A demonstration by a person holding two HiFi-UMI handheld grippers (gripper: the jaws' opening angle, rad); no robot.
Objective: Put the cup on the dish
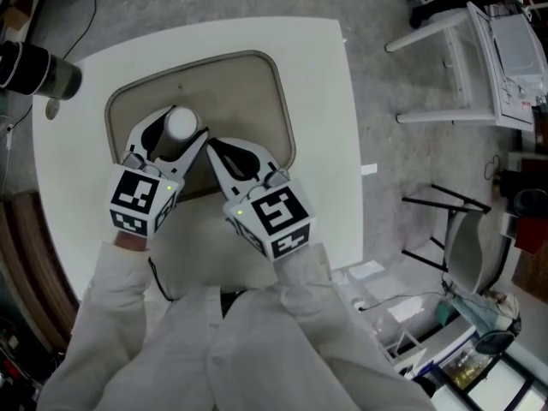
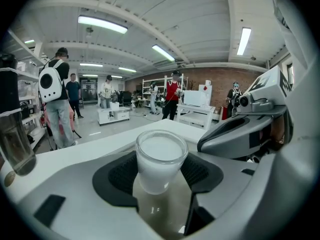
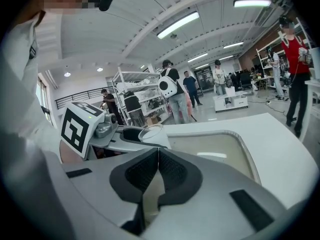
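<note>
The room is a large workshop hall with a speckled grey floor (image 1: 385,75), a white ceiling hung with long strip lights (image 2: 102,24), a red brick back wall (image 2: 210,79) and several people standing (image 2: 59,99) among white shelving and benches. In the head view a square white table (image 1: 325,101) fills the middle, with white furniture on the floor at its 2 o'clock. A beige rounded-rectangular dish (image 1: 282,101) with a raised rim lies on the table's far half, toward 11 o'clock. A dark cylindrical bottle (image 1: 38,71) stands at the table's 10 o'clock corner; the left gripper view cuts it off at the frame edge. The person's white sleeves (image 1: 214,341) and both grippers cover the dish's near rim. The left gripper (image 1: 171,135) is over the dish, its dark ribbed jaws pinching a small frosted white cup (image 1: 181,123) by its sides. The cup is upright, long axis vertical, round mouth facing the ceiling. The cup's base sits low over the dish's floor, but no view shows whether the two touch. The right gripper (image 1: 214,146) is at the cup's 4 o'clock, just beside the left one, its jaws pressed together on nothing.
</note>
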